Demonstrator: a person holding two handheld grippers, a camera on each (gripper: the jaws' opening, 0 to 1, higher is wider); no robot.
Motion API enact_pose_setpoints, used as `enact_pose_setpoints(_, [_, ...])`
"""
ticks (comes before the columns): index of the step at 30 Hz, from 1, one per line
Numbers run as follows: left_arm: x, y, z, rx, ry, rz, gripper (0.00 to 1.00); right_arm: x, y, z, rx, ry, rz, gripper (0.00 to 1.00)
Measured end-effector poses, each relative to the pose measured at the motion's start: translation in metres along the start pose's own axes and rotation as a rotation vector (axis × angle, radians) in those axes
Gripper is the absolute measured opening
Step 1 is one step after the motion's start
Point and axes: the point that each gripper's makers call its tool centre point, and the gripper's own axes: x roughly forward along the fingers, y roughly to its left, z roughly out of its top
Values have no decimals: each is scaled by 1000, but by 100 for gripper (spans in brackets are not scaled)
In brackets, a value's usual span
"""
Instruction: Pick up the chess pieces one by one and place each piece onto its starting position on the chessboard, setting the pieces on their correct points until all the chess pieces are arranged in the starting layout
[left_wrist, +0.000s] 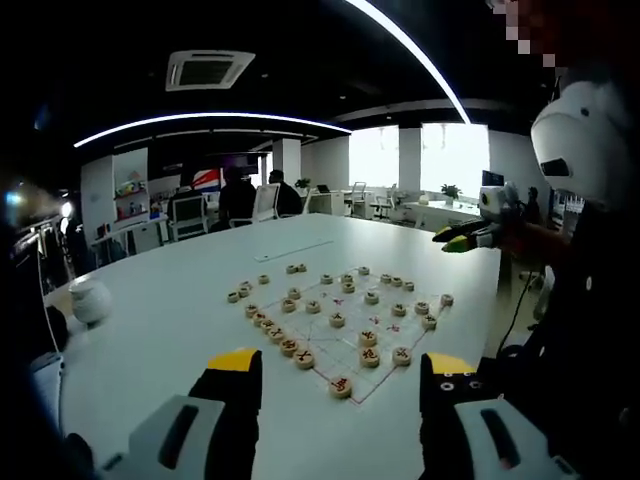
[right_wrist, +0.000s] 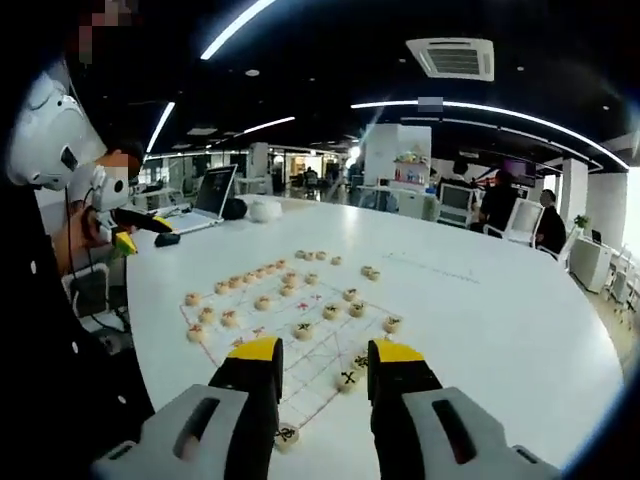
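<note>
Hovering above the chessboard (left_wrist: 345, 335), the left gripper (left_wrist: 340, 380) stands parted and empty. From the right gripper (right_wrist: 322, 372), likewise parted, a laptop (right_wrist: 213, 192) appears; wooden chess pieces (right_wrist: 262, 302) lie scattered.

Chess pieces (left_wrist: 337, 320) – round pale wooden discs, red or black characters on top – lie flat, scattered over the thin, red-lined chessboard (right_wrist: 312, 305), several just off its edge.

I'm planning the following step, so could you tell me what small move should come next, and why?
Probably lower the right gripper onto the disc piece between its open jaws; both grippers look empty, and loose pieces sit off the chessboard.
</note>
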Motion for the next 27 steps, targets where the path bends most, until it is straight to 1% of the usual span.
enact_pose_setpoints(4, [-3, 2, -2, -7, 0, 14, 64, 13, -4, 8, -19, 17, 49, 35])
enact_pose_setpoints(6, [-5, 3, -2, -7, 2, 21, 64, 18, -6, 13, -30, 24, 62, 35])
enact_pose_setpoints(12, [-9, 6, -2, -10, -4, 34, 64, 39, -11, 35, -133, 79, 125, 34])
enact_pose_setpoints(16, [-10, 6, -2, -7, -6, 36, 64, 62, -18, 48, -206, 133, 162, 34])
enact_pose_setpoints(17, [-10, 6, -3, -5, -4, 37, 64, 67, -19, 48, -222, 158, 178, 34])
enact_pose_setpoints(19, [-11, 6, -5, -5, -2, 39, 64, 79, -24, 51, -227, 172, 186, 34])
enact_pose_setpoints(22, [-13, 5, -6, -9, -5, 39, 64, 99, -34, 52, -253, 227, 201, 34])
enact_pose_setpoints(23, [-13, 5, -7, -10, -6, 40, 64, 103, -36, 52, -259, 236, 205, 34])
enact_pose_setpoints(27, [-18, 8, -10, -17, -9, 53, 64, 139, -47, 56, -260, 290, 229, 34])
